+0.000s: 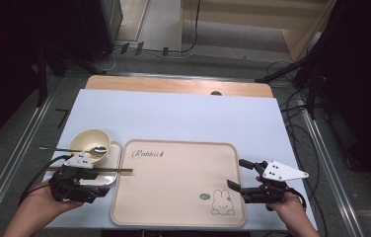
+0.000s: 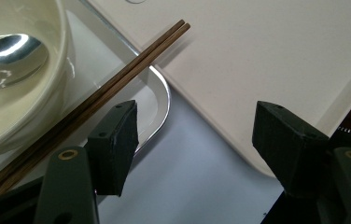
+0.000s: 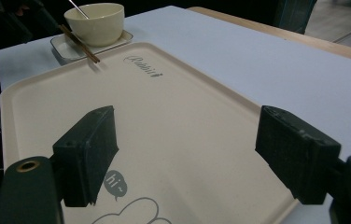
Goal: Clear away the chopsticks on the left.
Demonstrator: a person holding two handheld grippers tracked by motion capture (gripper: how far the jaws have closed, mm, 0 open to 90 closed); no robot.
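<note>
Chopsticks (image 1: 92, 170) are lying as a pair across the small dish (image 1: 116, 148) at the left of the table, their tips reaching over the near rim of the big tray (image 1: 173, 148). In the left gripper view the chopsticks (image 2: 117, 79) are running diagonally, passing just beside the gripper's left jaw and outside the gap, so nothing is sitting between the jaws. The left gripper (image 1: 97, 190) is hovering at the dish's near edge with its jaws standing apart and gripping nothing. A bowl (image 1: 91, 143) is resting on the dish, with a spoon (image 1: 82, 148) lying in it, its handle poking out over the rim to the left. In the left gripper view the spoon's shiny head (image 2: 10, 58) is sitting inside the bowl (image 2: 47, 93).

Moving right, the tray is sitting on the pale sheet (image 1: 173, 116) that is covering the table, touching the dish's right edge. It is carrying printed lettering near its far left corner and a rabbit drawing (image 1: 221, 202) near its near right corner.

At the right, the right gripper (image 1: 238, 175) is hanging over the tray's right edge, jaws spread wide and gripping nothing. In the right gripper view its jaws are framing bare tray (image 3: 173, 116), with bowl (image 3: 95, 22) and chopsticks (image 3: 79, 44) well apart at the far corner.
</note>
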